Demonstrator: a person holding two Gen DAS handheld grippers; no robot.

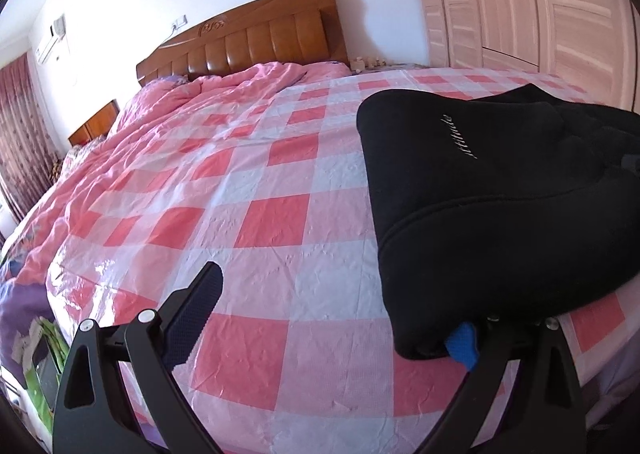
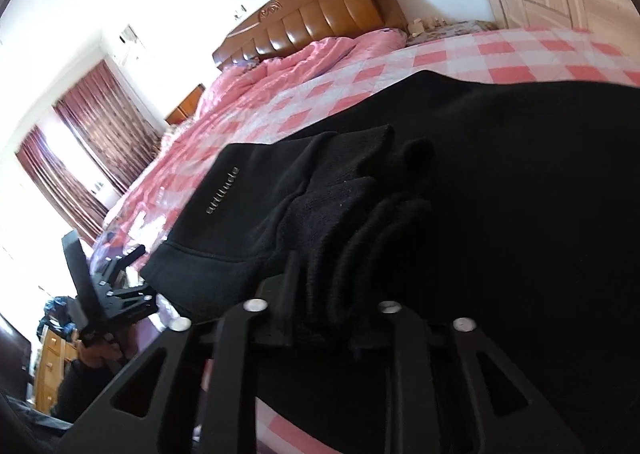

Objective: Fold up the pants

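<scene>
The black pants (image 1: 500, 189) lie in a compact folded bundle on the pink checked bedspread (image 1: 248, 189), filling the right half of the left wrist view, with a small line of pale lettering (image 1: 456, 135) on the top layer. To my eye the folding is well along, and what is in hand looks like a late fold or a final tidy of the bundle. The left gripper (image 1: 332, 318) stands spread wide: one dark finger (image 1: 200, 302) rises free over the bedspread at lower left of the frame, while the other sits under the near edge of the bundle, only a blue pad (image 1: 464, 344) peeking out, so it grips nothing. The right gripper (image 2: 324, 314) is clenched on a bunched ridge of the cloth at lower centre of its own frame, the folds packed between its jaws. The next move, I would judge, calls for carrying that held edge across without dragging the layers beneath, with the left one steadying or slipping clear. The right wrist view alone shows that grasp, the stacked layers seen edge-on, the left gripper from outside at lower left of the frame, and the dark red curtains (image 2: 80, 149). The left wrist view alone shows the bundle's whole outline, the free bedspread around it, the wardrobe doors (image 1: 520, 1) at upper right, and the wooden headboard (image 1: 256, 41) squarely.
</scene>
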